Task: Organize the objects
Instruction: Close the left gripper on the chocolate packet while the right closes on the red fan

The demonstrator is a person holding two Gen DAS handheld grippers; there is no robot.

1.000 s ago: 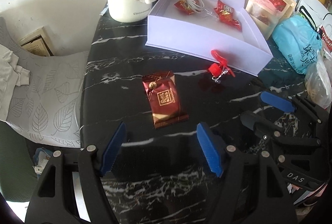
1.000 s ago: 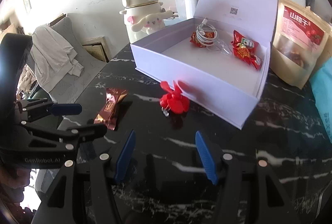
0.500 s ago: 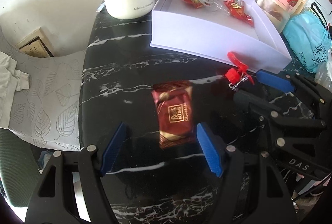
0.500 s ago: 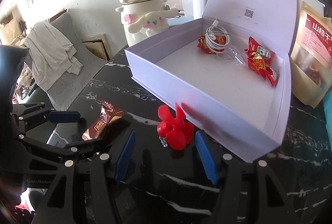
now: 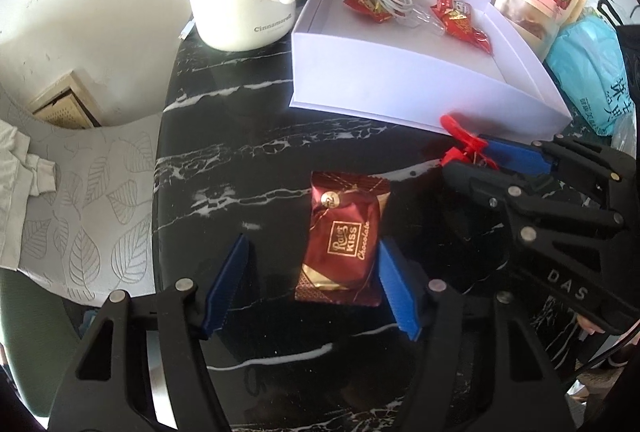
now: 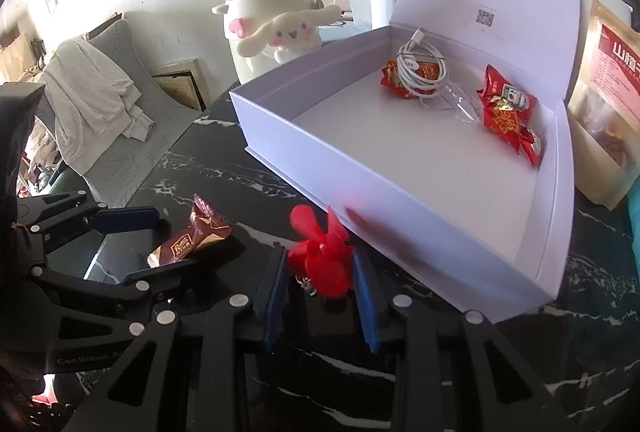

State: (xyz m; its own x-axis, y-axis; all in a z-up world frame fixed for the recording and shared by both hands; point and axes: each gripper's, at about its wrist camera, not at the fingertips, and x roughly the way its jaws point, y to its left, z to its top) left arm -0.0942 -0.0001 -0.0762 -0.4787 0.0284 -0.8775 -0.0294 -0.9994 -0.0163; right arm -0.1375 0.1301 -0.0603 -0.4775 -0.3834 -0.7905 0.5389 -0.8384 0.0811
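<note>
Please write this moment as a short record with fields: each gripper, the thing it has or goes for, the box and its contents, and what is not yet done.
left gripper: jaws closing around the chocolate packet, which lies on the black marble table
right gripper: shut on the red hair clip
white box: lid open, standing behind the clip
box contents: white cable, two red snack packets, a clear item I cannot identify
not yet done: chocolate packet and clip are outside the box

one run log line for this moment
right hand-held gripper: shut on red toy | left hand-held gripper: closing around chocolate | box: open
</note>
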